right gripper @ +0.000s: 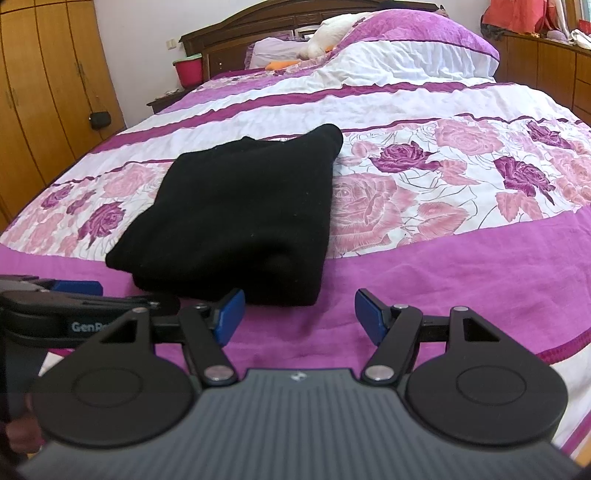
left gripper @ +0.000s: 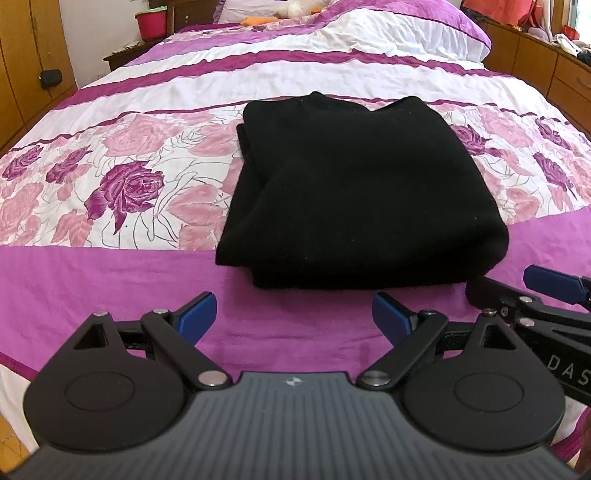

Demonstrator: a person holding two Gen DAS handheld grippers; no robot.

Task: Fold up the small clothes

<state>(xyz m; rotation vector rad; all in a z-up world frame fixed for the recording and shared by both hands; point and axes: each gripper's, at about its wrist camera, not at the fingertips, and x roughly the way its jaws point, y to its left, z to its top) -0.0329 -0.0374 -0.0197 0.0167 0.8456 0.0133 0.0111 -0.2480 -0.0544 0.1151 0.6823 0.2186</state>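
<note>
Nearest, two grippers held low over the foot edge of the bed (left gripper: 110, 280). Left gripper (left gripper: 294, 319) spread wide, blue fingertips (left gripper: 197, 314) far apart, nothing between them. Right gripper (right gripper: 299, 314) likewise spread wide and empty, its inner blue pad just short of the near edge of the garment. In the left wrist view, seen entering from the right with white letters "DAS" on its black body, the rest cut off; in the right wrist view, the left gripper's side reading "GenRo", the remainder hidden behind a linkage.

Just beyond the fingertips, one black garment (left gripper: 354, 199), folded into a thick rectangle of several layers, lying flat on the bedspread. Long axis running from the foot edge toward the headboard; thick rolled fold at the near end, thinner uneven edge with a small raised notch at the far end. Near end resting on the plain magenta band, far end reaching the rose-printed band.

Farther up, white and magenta stripes, then one large pillow (right gripper: 406, 48) in matching cover near the head edge, and a white soft toy (right gripper: 332, 33) with something orange beside it. Past the bed, a dark wooden headboard (right gripper: 258, 33), one red bucket (right gripper: 189, 70) on a nightstand, and wooden wardrobe doors (right gripper: 44, 81) along the side.
</note>
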